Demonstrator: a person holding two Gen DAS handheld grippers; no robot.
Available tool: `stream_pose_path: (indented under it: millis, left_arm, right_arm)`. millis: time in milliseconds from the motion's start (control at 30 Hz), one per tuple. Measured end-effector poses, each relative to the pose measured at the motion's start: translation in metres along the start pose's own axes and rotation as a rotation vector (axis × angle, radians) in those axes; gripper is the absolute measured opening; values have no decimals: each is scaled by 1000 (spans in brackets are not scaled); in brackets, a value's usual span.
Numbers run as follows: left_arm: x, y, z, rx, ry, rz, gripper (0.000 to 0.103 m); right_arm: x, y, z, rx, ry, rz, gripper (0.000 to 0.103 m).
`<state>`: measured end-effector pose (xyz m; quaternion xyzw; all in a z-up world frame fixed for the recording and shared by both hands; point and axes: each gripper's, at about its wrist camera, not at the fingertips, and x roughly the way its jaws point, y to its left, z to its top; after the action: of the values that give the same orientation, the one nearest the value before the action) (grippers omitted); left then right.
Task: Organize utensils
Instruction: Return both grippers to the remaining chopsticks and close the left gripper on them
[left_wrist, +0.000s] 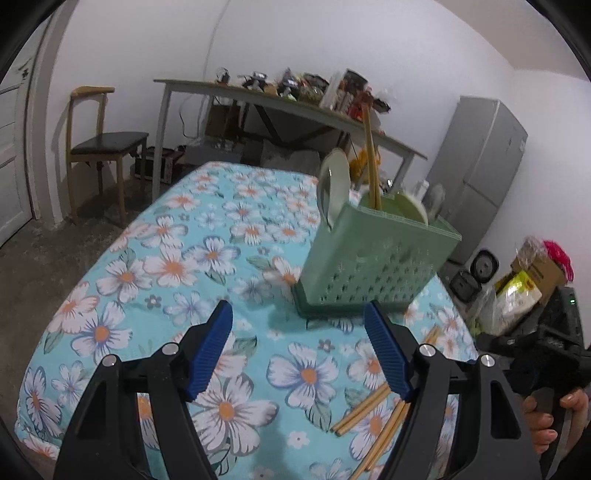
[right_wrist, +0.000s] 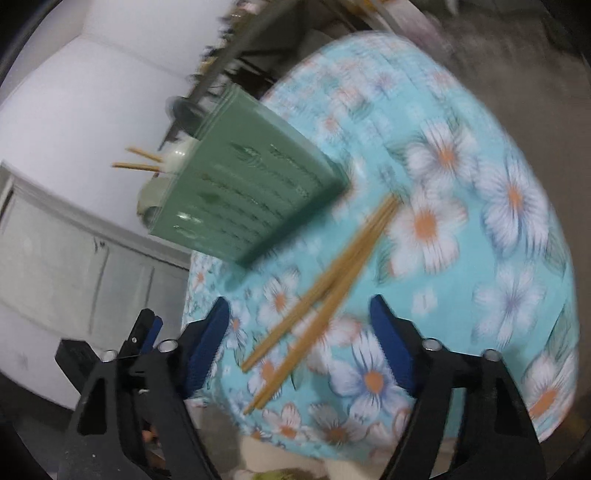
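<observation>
Seen from the left tool (left_wrist: 298, 325), the flowered bench (left_wrist: 155, 258) is spread out ahead and to its left, with nothing lying on that side. The left tool is held low over the near part of the bench with its jaws standing wide and released; nothing is between the blue pads and nothing is touched. Ahead of it and slightly to the right, the green utensil basket (left_wrist: 373, 258) is set upright on the bench, apparently so that long things can be dropped in from above. Two chopsticks (left_wrist: 371, 166) are already stood in it, together with pale green spoons (left_wrist: 334, 188) that lean against its walls. Just beside and under the left tool's right finger, loose chopsticks (left_wrist: 365, 410) are left flat on the cloth; they are judged to be what remains to be sorted. At the far right a hand (left_wrist: 554, 421) is seen wrapped round a black handle.

From the right tool (right_wrist: 298, 325), the same basket (right_wrist: 243, 192) is seen ahead and to the left, and the view is blurred. The loose chopsticks (right_wrist: 317, 291) are laid slantwise directly ahead, their near ends lying between the parted jaws. The right tool is released and partly wide; the pads are not seen pressing on the sticks. It is judged to be lined up for picking them up.
</observation>
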<state>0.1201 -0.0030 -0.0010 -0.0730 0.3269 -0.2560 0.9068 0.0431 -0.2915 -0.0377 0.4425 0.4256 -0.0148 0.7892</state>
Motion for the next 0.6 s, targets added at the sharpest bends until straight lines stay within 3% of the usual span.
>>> stream_pose_path:
  millis: [200,333,500,600]
  left_arm:
    - [15,-20,-19,149,101,-103,71]
    - [29,-47,-27,295,160,-204,56]
    - [48,-83,-29,452,184,-279,29]
    - [60,-107,-28,531,193,-319,24]
  right_arm:
    - [13,-8,-12,85,12,-7,46]
    - [11,-16,-11,111,-4,-15,37]
    - [0,-21,-7,81,-42,-77,28]
    - [-9,-24,-4,43,-79,-127,25]
